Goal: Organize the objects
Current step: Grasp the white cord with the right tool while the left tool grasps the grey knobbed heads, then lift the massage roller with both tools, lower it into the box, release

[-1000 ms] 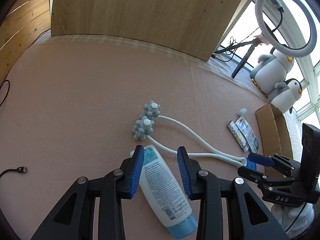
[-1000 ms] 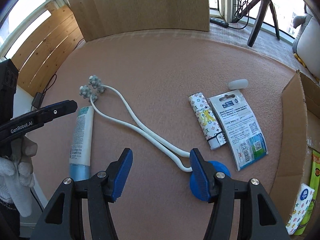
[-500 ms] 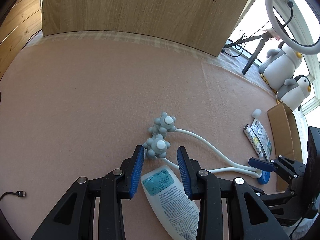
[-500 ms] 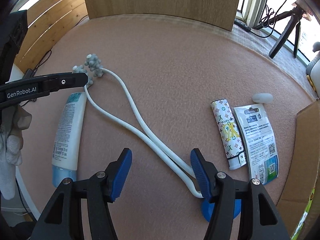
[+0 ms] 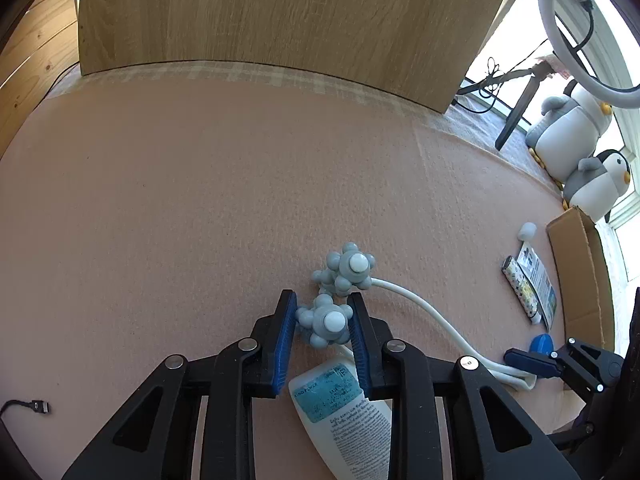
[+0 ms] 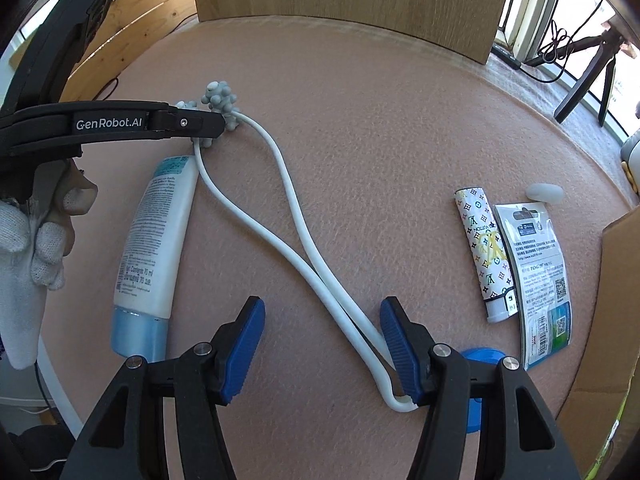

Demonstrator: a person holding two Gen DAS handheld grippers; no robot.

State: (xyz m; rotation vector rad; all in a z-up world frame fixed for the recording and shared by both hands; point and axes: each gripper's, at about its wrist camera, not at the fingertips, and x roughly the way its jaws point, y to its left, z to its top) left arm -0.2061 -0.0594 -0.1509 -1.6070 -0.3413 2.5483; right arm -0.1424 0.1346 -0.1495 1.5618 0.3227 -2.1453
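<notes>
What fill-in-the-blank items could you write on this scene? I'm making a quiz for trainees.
1. The left tongs straddle one knobbly head of the white ____.
2. The lotion tube lies on the mat with its ____ cap nearest the right-wrist camera.
3. Neither blue pad of the right tongs grips anything; these tongs are ____.
4. The patterned tube lies beside a flat packet, near a ____ box at the right edge.

Missing words: massager; blue; open; cardboard

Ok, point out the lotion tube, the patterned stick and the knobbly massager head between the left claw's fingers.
lotion tube (image 6: 154, 240), right wrist view, on the white printed body.
patterned stick (image 6: 485, 246), right wrist view, on its patterned middle.
massager head (image 5: 325, 321), left wrist view, on the knobbly ball.
</notes>
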